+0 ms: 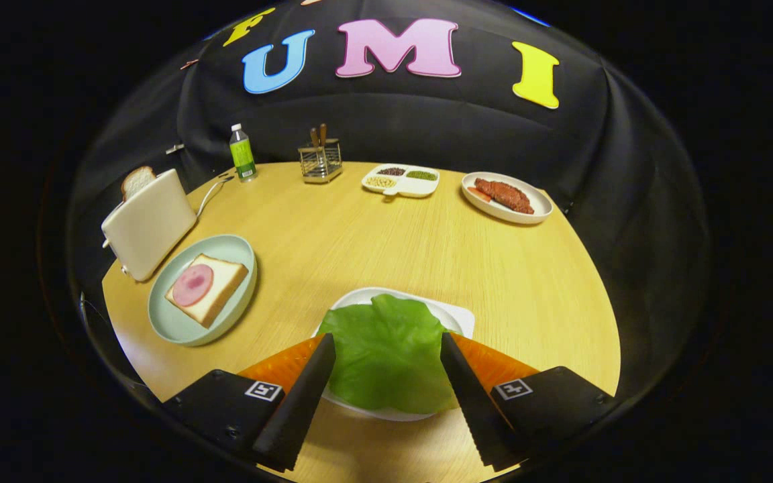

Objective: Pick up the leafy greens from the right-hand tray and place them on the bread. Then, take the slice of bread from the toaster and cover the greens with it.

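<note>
A green lettuce leaf (386, 352) is seen lying on a white tray (457, 316) near the front edge of a round wooden table (373, 235). The gripper (386, 349) is held wide open, its two dark fingers (309, 389) set on either side of the leaf, with no grip taken on it. Toward the table's left edge, a pale green plate (178, 322) carries a slice of bread (222, 288) topped with a round pink slice of ham (193, 284). Just behind that plate a cream toaster (148, 225) is placed, and a second slice of bread (137, 181) is seen sticking up from its slot. Along the far edge are ranged a green-labelled bottle (242, 153), a wire rack of utensils (320, 161), a white divided dish of beans (400, 180), and, toward the right, a white plate of cooked meat (507, 196).
</note>
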